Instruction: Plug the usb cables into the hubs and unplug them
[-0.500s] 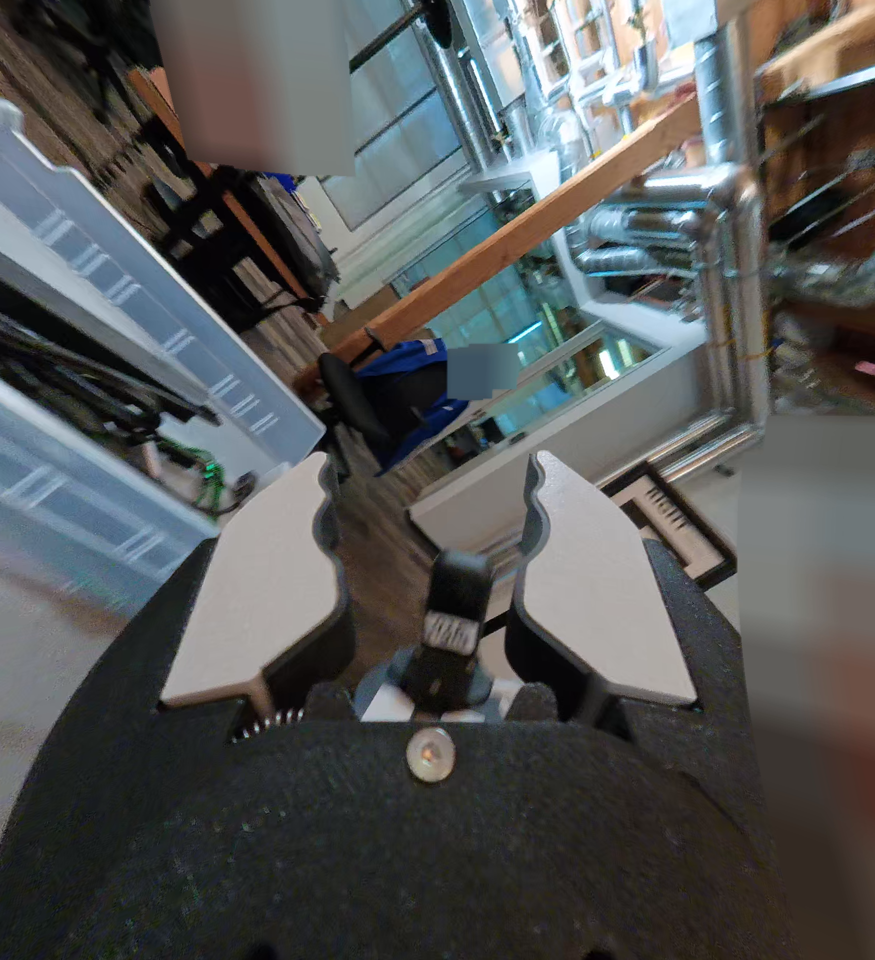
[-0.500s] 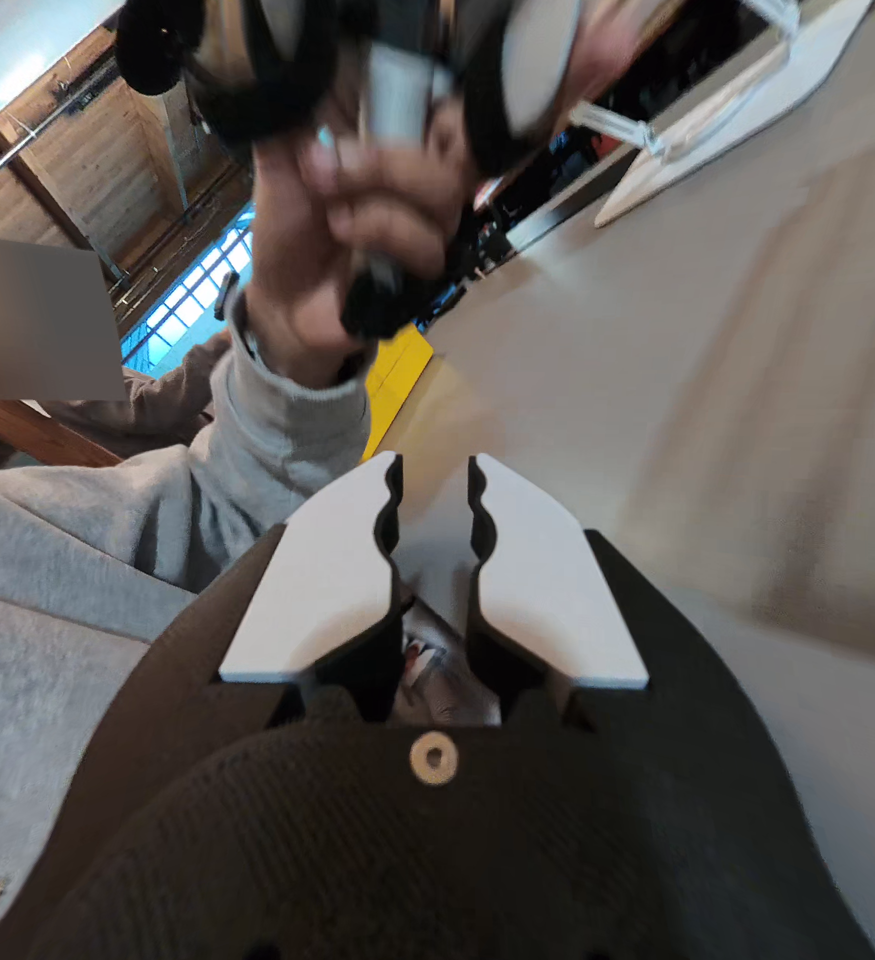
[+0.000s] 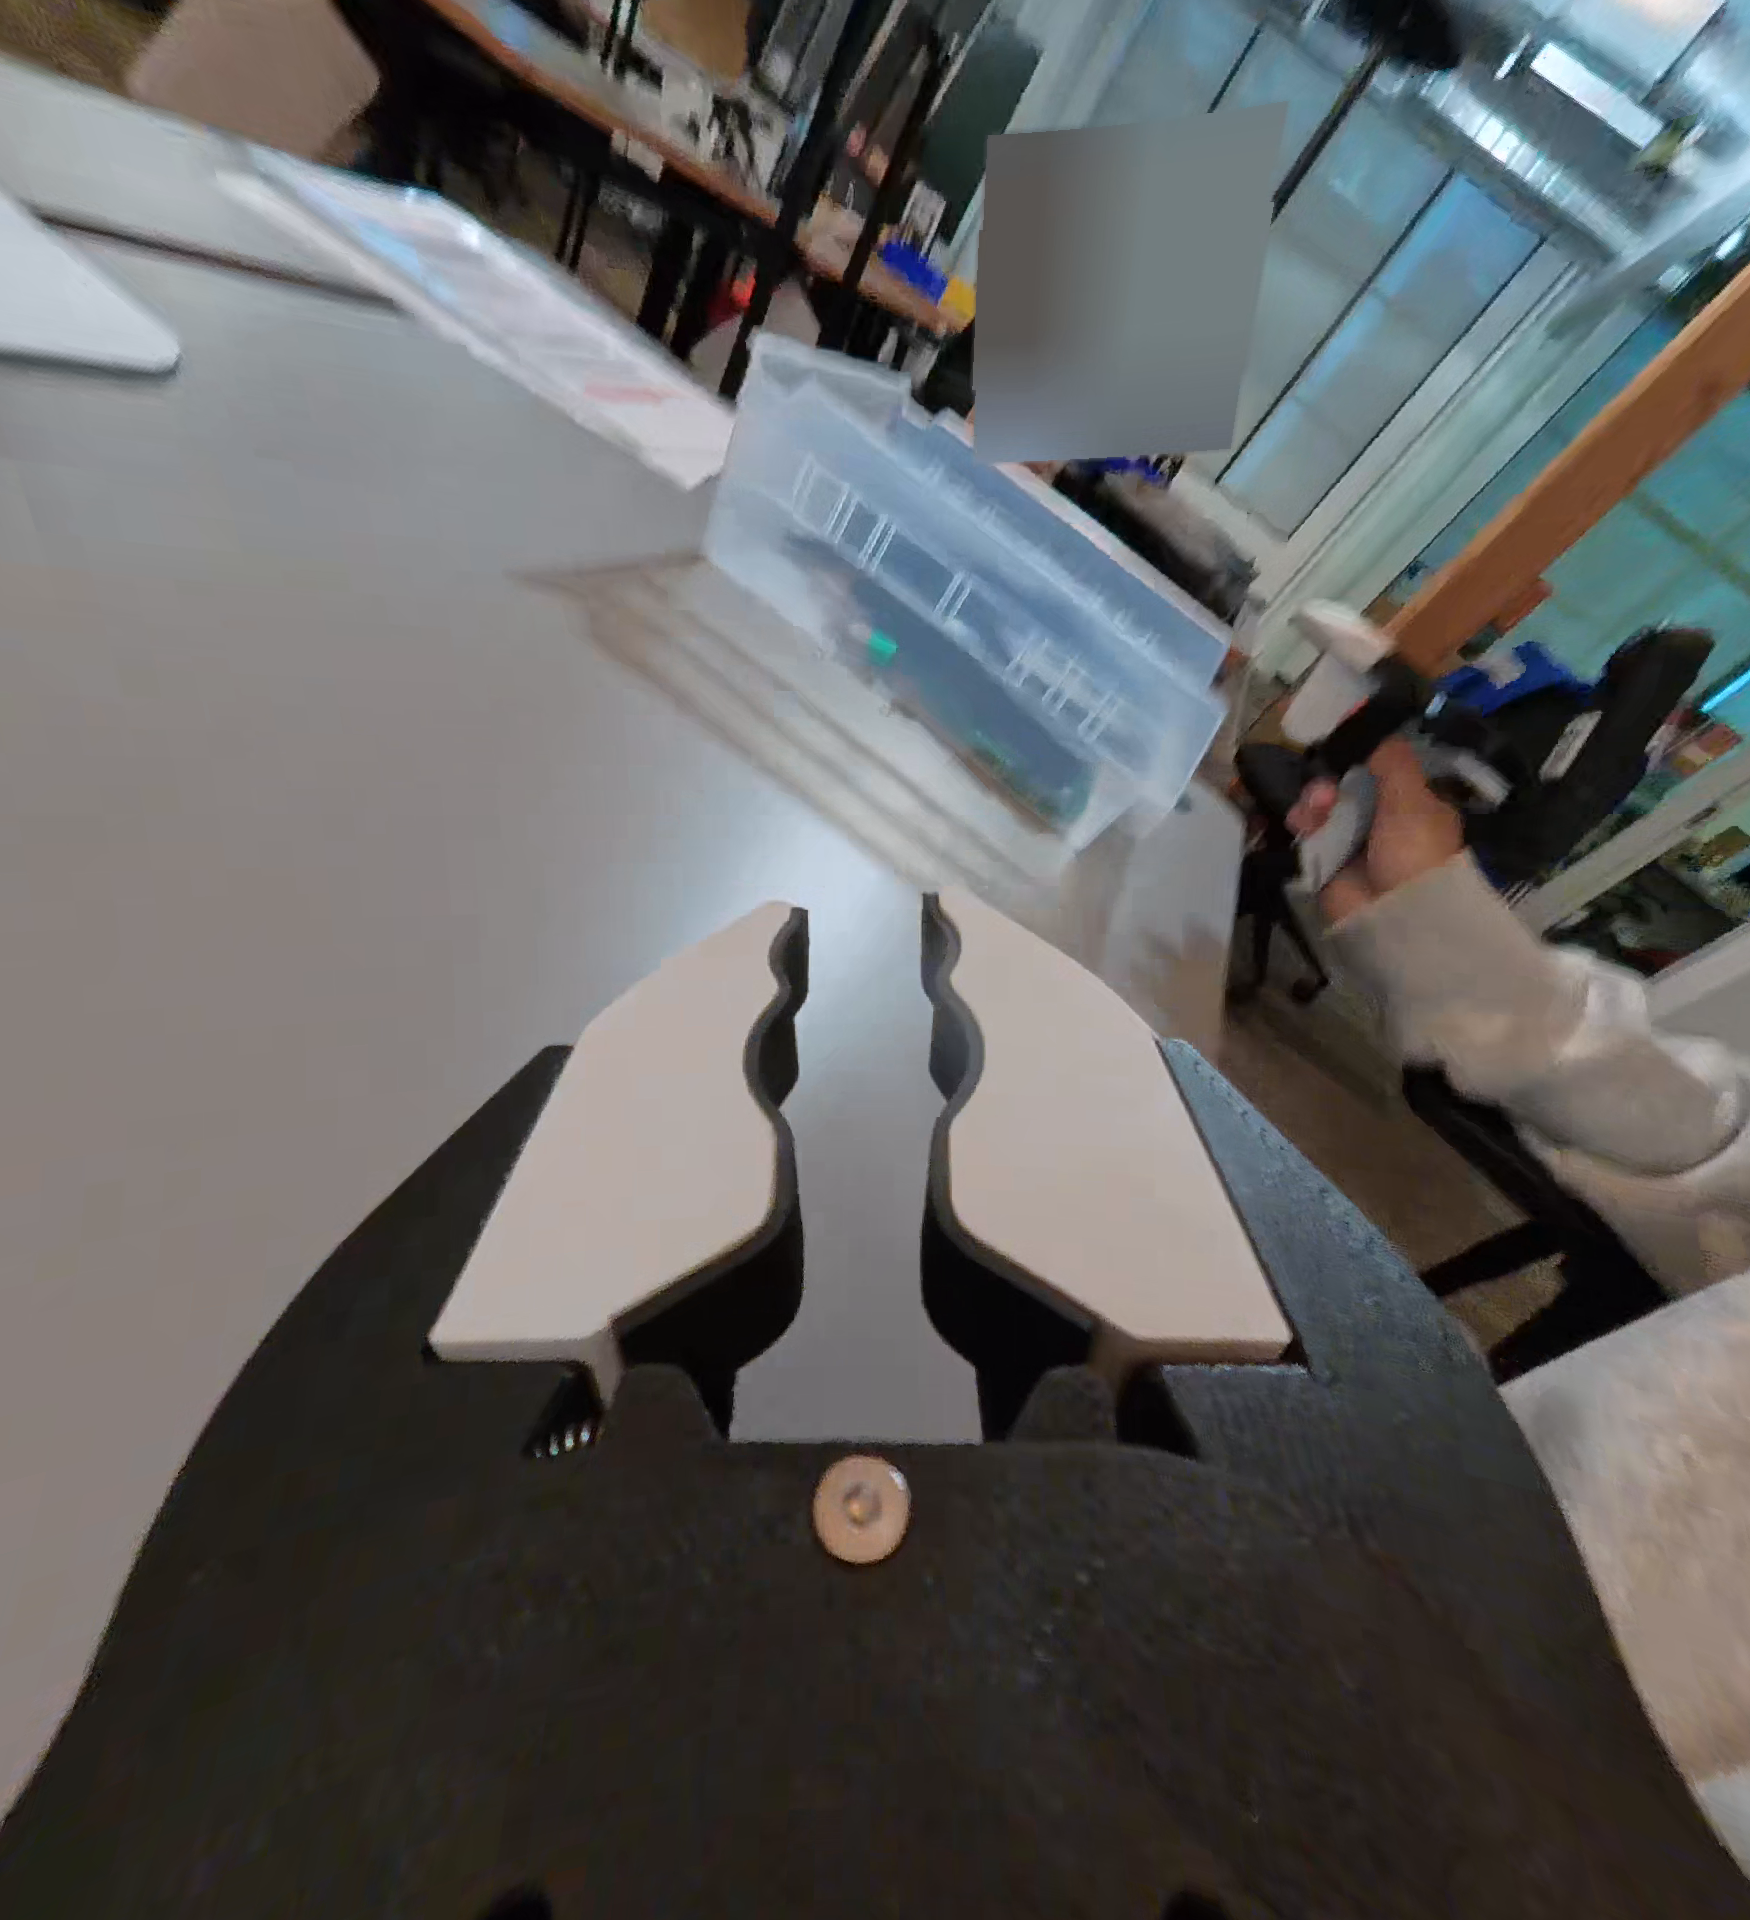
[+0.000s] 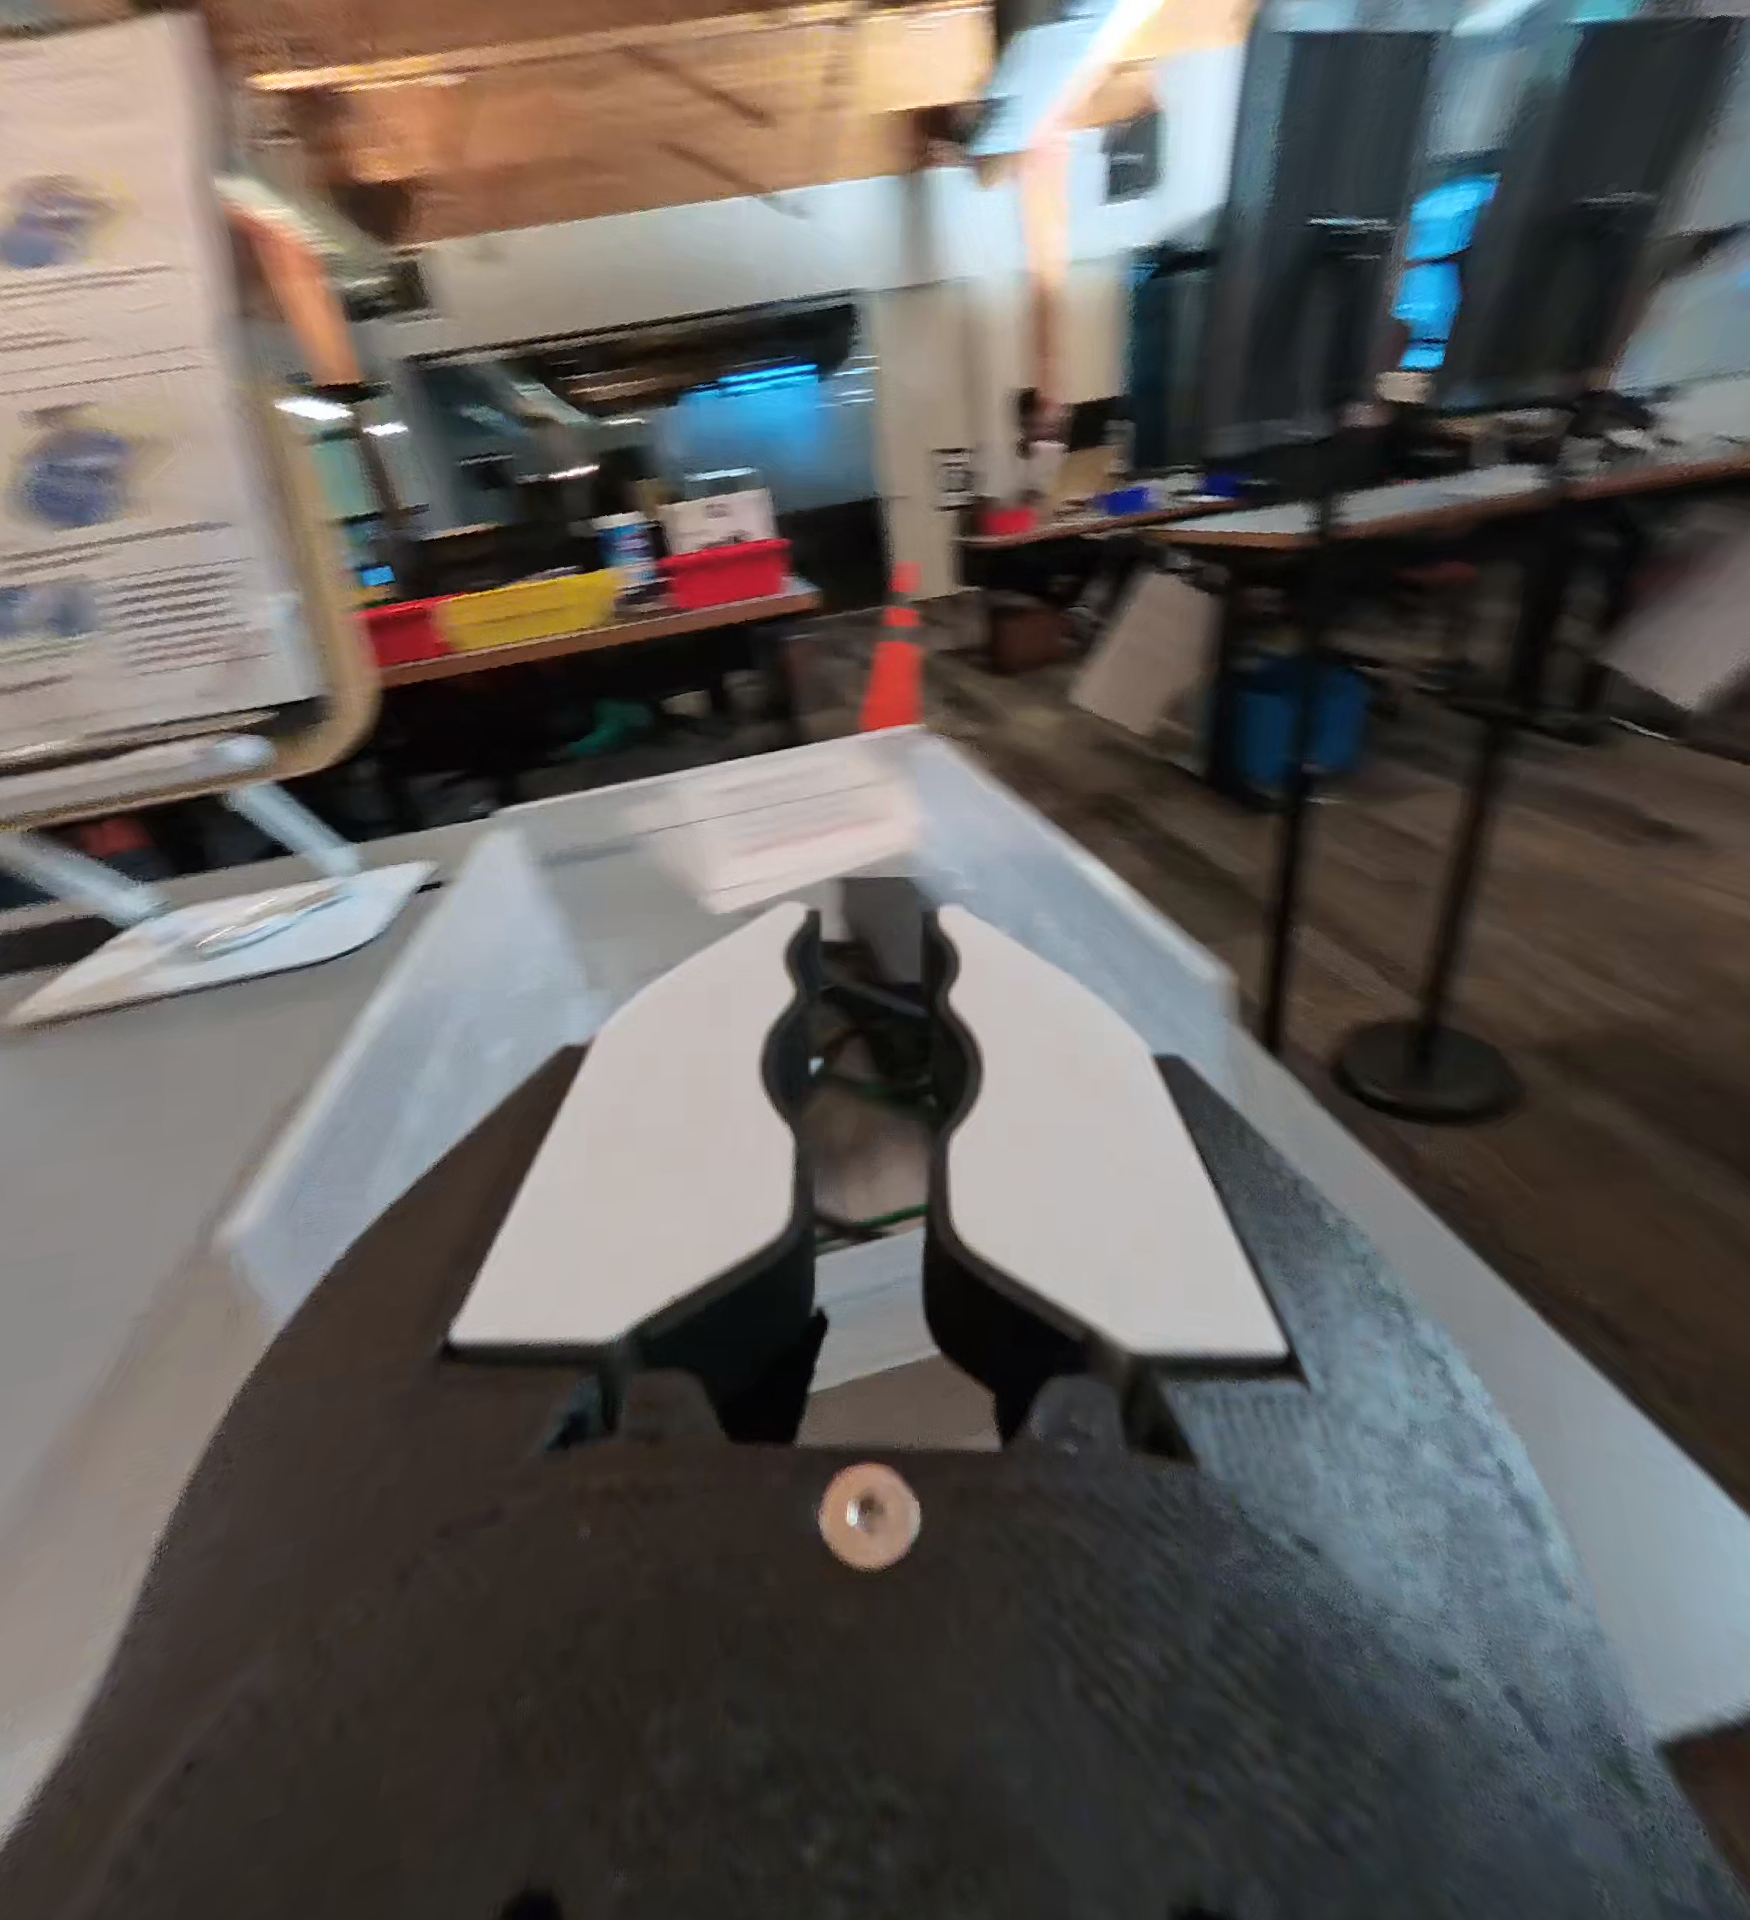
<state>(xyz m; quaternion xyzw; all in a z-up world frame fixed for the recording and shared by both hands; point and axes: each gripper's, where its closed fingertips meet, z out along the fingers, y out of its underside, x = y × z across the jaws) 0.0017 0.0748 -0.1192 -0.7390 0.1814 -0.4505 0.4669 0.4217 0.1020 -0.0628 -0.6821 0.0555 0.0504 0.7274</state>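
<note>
Left wrist view: the left gripper [image 3: 858, 920] hangs above the grey table [image 3: 227, 727], fingers parted and empty. Farther off to the right, a clear plastic bin [image 3: 954, 644] holds dark cables; the hubs cannot be made out.

Right wrist view: the right gripper [image 4: 869, 920] hovers over the bin [image 4: 497, 997], fingers parted with nothing between them, tangled cables [image 4: 866, 1023] below in the gap.
</note>
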